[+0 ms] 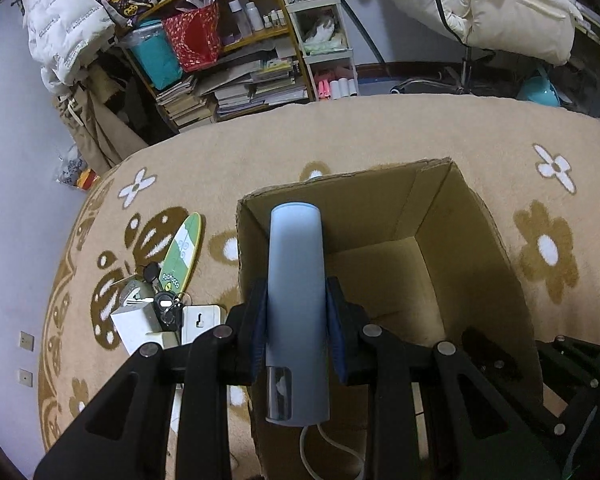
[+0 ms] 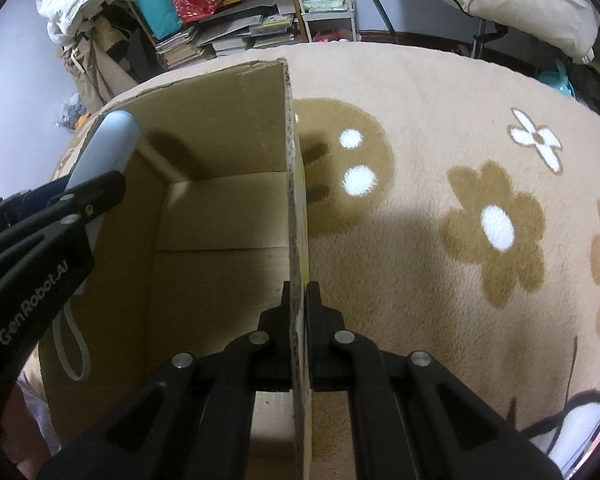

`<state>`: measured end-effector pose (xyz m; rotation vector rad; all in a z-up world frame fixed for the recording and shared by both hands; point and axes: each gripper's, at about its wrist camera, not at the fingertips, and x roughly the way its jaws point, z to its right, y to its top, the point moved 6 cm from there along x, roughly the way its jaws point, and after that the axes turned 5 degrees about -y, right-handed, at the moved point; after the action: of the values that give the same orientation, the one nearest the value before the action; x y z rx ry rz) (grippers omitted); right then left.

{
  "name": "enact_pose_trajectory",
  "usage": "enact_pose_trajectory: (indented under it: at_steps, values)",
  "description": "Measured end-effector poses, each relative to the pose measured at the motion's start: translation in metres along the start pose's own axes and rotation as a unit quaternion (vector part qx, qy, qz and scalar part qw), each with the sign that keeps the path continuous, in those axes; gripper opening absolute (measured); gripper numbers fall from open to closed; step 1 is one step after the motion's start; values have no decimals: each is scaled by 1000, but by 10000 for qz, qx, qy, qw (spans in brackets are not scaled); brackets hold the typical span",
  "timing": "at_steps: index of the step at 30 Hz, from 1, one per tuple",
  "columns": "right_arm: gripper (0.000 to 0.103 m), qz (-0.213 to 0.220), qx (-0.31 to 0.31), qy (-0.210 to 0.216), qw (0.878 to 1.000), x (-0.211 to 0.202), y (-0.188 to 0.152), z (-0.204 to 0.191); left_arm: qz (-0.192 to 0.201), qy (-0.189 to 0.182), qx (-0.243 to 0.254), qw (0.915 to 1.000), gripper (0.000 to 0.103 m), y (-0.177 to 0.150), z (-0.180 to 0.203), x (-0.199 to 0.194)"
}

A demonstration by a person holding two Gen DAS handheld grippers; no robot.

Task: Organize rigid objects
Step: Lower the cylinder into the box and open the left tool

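Black fingers of the left gripper (image 1: 296,320) close on a pale blue cylindrical device (image 1: 296,300), holding it over the left side of the open cardboard box (image 1: 480,216); its white wrist loop (image 1: 332,452) hangs at the near end. Both fingers of the right gripper (image 2: 300,300) pinch the box's right wall (image 2: 296,200) between them, nearly closed on the thin card. Beneath everything spreads a beige rug (image 1: 380,132) with brown and white flowers. Left of the box lies a small pile: a white box (image 1: 136,324), a white plug block (image 1: 200,320), a green surfboard-shaped tag (image 1: 182,252) and keys (image 1: 168,308).
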<state>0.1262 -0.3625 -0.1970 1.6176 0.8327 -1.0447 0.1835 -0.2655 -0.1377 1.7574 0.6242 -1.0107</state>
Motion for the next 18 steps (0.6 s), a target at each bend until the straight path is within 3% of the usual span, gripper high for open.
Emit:
enact_pose_trajectory:
  at_steps: [7, 12, 18]
  values:
    - [6, 2, 0, 3, 10000, 0, 1, 1, 37, -59, -55, 10000, 24, 1, -3, -1]
    - [9, -10, 21, 128, 9999, 0, 1, -3, 375, 59, -60, 9993, 25, 8, -12, -23]
    - [9, 5, -20, 68, 10000, -2, 1, -3, 507, 121, -266, 9983, 26, 8, -44, -46]
